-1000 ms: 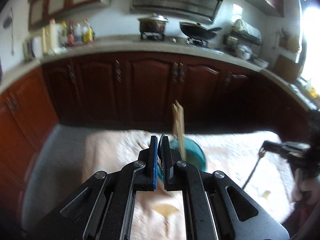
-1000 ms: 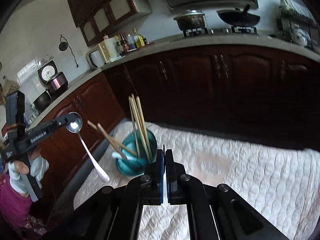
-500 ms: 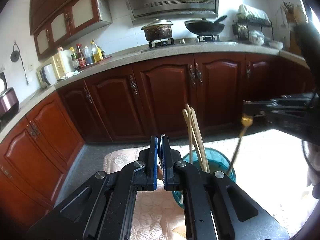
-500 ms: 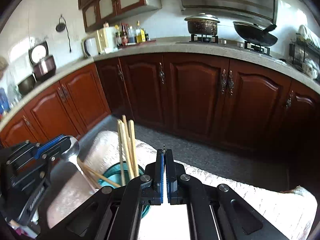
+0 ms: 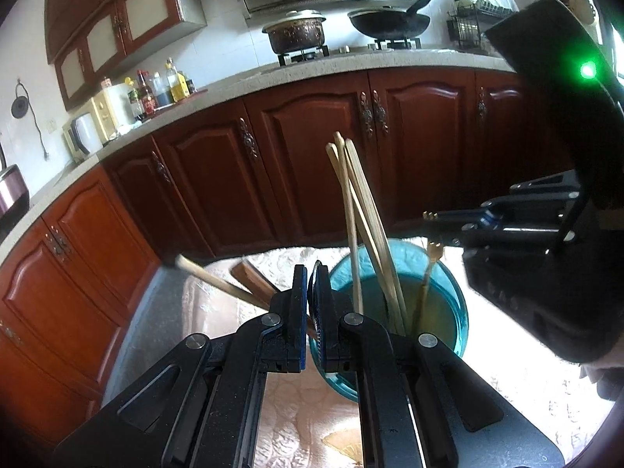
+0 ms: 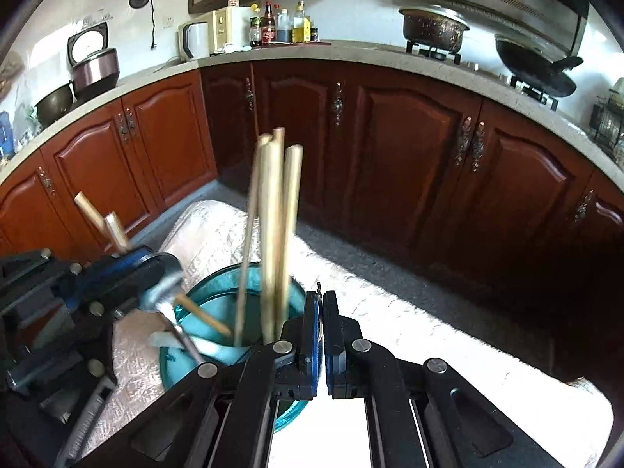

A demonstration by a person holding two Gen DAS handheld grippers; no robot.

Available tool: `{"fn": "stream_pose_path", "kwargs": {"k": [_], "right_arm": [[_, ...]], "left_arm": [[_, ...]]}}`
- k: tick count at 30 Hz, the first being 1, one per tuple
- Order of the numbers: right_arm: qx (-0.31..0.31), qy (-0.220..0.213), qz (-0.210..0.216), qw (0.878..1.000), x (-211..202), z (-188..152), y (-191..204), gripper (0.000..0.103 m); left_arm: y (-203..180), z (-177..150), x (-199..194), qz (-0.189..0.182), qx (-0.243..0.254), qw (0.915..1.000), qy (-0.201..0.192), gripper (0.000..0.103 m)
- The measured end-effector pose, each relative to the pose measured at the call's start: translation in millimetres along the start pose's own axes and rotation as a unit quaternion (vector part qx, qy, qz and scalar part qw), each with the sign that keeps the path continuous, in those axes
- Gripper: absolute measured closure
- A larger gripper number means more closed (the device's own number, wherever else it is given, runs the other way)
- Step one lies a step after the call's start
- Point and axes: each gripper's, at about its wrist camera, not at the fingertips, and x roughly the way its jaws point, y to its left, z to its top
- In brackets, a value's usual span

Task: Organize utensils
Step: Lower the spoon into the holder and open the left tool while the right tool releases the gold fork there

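While both claws hang over the teal glass cup, each one clenches a utensil above its mouth. From the left wrist view, the left claw pinches the bowl of a metal spoon between its blue pads, and the right wrist view shows that spoon's pale handle slanting down into the cup. Over on the right side of the left view, the right claw grips the head of a gold fork, whose stem drops inside the cup's rim. Three light wooden chopsticks stand upright in the cup, leaning slightly, and two more chopsticks lean out over its left side. In its own view the right claw has its pads nearly touching. The cup stands on a table covered with a pale quilted cloth, with dark red kitchen cabinets behind.
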Motion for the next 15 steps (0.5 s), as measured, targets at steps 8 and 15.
{"fn": "stream_pose_path", "kwargs": {"k": [8,15], "right_arm": [[0.053,0.013,0.081,0.995,3.5,-10.4,-9.6,0.094],[0.104,-0.01,0.098,0.99,-18.9,-22.8,-30.0,0.082]], "left_arm": [[-5.8,-4.0,-0.4,-0.006,-0.018,0.9998,0.011,0.1],[7.8,-0.5,-1.8,-0.053,-0.062,0.9963,0.027,0.098]]}}
